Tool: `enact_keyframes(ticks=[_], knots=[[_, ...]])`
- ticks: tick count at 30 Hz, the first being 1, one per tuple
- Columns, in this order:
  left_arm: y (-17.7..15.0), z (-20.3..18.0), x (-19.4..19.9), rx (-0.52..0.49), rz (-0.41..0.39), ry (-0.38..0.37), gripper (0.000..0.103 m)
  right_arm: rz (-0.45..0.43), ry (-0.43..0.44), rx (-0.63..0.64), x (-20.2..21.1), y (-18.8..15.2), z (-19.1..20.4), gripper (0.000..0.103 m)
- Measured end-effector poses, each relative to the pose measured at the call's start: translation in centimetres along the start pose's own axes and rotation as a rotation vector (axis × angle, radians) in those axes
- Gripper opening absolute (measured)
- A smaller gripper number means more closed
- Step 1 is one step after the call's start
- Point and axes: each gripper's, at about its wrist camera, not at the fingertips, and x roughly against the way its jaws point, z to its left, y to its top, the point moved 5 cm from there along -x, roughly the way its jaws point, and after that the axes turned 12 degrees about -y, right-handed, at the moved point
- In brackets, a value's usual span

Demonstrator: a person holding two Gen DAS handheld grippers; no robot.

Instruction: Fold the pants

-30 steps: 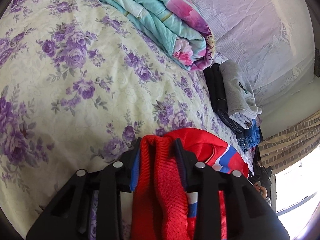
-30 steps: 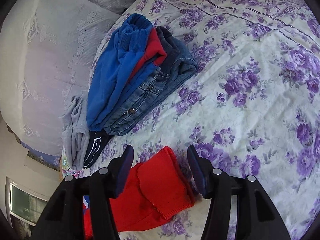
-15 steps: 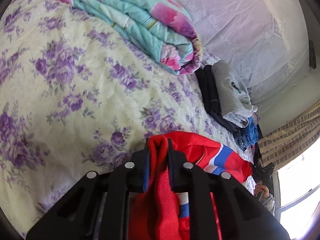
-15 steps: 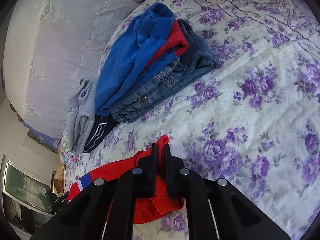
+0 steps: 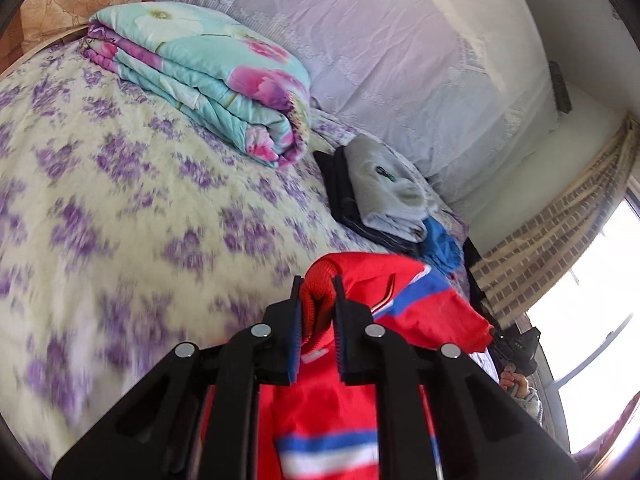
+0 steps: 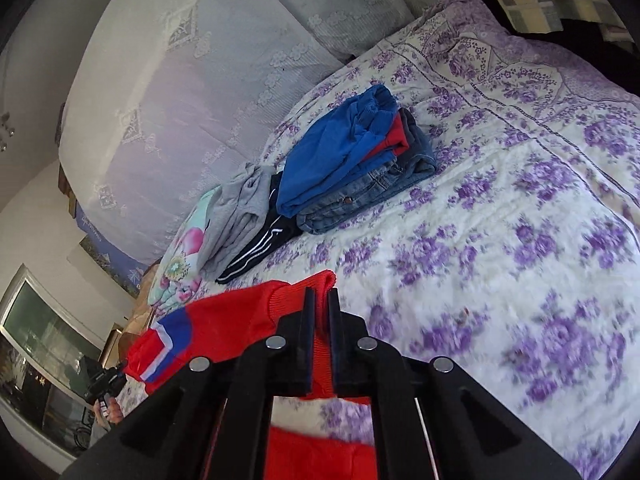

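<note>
Left wrist view: the left claw [image 5: 316, 280] is clenched on a ribbed red cuff of the red pants [image 5: 420, 304], its two black jaws pressing the knit between them. From the grip the fabric hangs below the claw and stretches off to the right, showing a blue and white stripe band, and it is held up above the bed [image 5: 120, 200] rather than lying flat on it. The bed's cover is pale with purple flowers. Further back a folded floral quilt [image 5: 208, 80] — turquoise with pink blooms — lies on the bed, and to its right sits a small stack with a grey garment [image 5: 380, 184] on top of dark ones. A striped curtain [image 5: 560, 216] hangs at the right by a bright window.

Right wrist view: the right claw [image 6: 319, 300] is likewise clamped on a red ribbed edge of the pants [image 6: 224, 320]; the cloth spans away to the left, striped blue and white near its far end, and more red shows beneath the claw. Beyond, on the flowered bed [image 6: 520, 220], a pile of folded clothes [image 6: 352, 160] — blue on top, red and denim below — rests near a grey garment [image 6: 240, 208] and a black one with white stripes [image 6: 260, 248].
</note>
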Motion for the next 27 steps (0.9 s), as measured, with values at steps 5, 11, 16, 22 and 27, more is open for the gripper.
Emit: enact_keyframes(ticks=[5, 11, 16, 22, 27], knots=[[-7.6, 0.0, 4.9, 0.041, 0.003, -0.014, 0.012, -0.008, 0.015, -0.040, 4.8, -7.4, -3.7, 0.006], [-13.5, 2.2, 9.1, 0.182, -0.033, -0.028, 0.028, 0.018, -0.006, -0.244, 7.4, -12.3, -8.8, 0.010], [-14.8, 1.1, 10.7, 0.191, -0.060, 0.010, 0.027, 0.060, 0.184, -0.386, 7.6, -13.9, -7.0, 0.016], [-15.7, -2.9, 10.5, 0.136, -0.044, 0.016, 0.030, 0.120, 0.237, -0.401, 6.0, -15.1, -2.0, 0.043], [-16.5, -5.2, 8.5, 0.132, -0.016, 0.059, 0.055, 0.186, 0.204, -0.431, 4.1, -16.2, 0.1, 0.046]])
